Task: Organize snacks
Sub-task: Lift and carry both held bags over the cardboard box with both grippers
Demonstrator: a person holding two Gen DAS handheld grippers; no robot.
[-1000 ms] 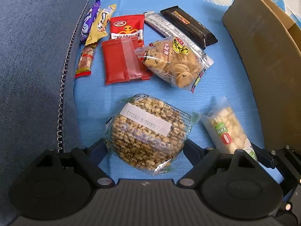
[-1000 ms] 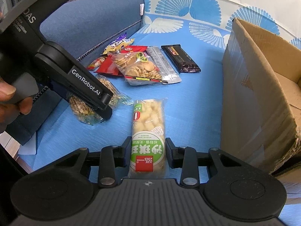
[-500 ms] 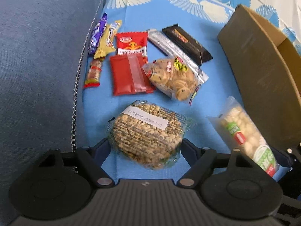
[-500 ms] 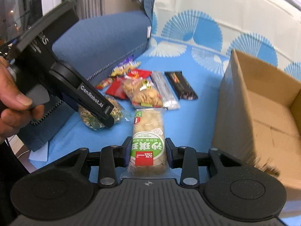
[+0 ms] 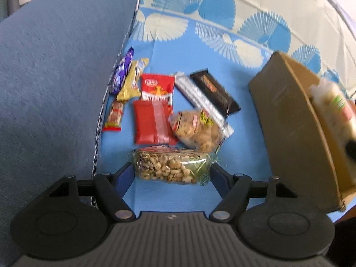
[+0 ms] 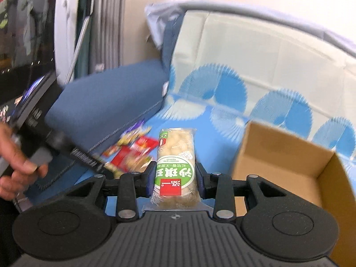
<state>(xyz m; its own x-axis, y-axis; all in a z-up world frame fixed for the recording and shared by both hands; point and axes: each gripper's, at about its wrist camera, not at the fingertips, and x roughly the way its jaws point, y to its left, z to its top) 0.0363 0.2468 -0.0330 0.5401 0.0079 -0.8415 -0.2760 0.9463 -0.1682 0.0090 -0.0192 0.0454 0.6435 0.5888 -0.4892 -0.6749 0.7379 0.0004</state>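
My left gripper point(image 5: 172, 169) is shut on a clear pack of puffed grain snack point(image 5: 172, 166) and holds it level above the blue cloth. My right gripper point(image 6: 174, 178) is shut on a long green-and-white pastry pack point(image 6: 175, 166), raised in the air just left of the open cardboard box point(image 6: 289, 169). In the left wrist view that pack point(image 5: 331, 111) is blurred above the box point(image 5: 289, 133). Several snacks lie on the cloth: a cookie bag point(image 5: 198, 129), two red packets point(image 5: 153, 122), a dark bar point(image 5: 214, 93), small bars point(image 5: 126, 77).
A blue sofa armrest point(image 5: 55, 89) rises along the left of the snack pile. The box stands on the right with its open top up. A patterned blue-and-white cloth point(image 5: 200, 44) covers the seat and backrest. The hand holding the left gripper shows in the right wrist view point(image 6: 17, 169).
Both grippers have lifted their packs off the cloth. The right one has risen and swung toward the box; the left one has tilted up with the grain pack.
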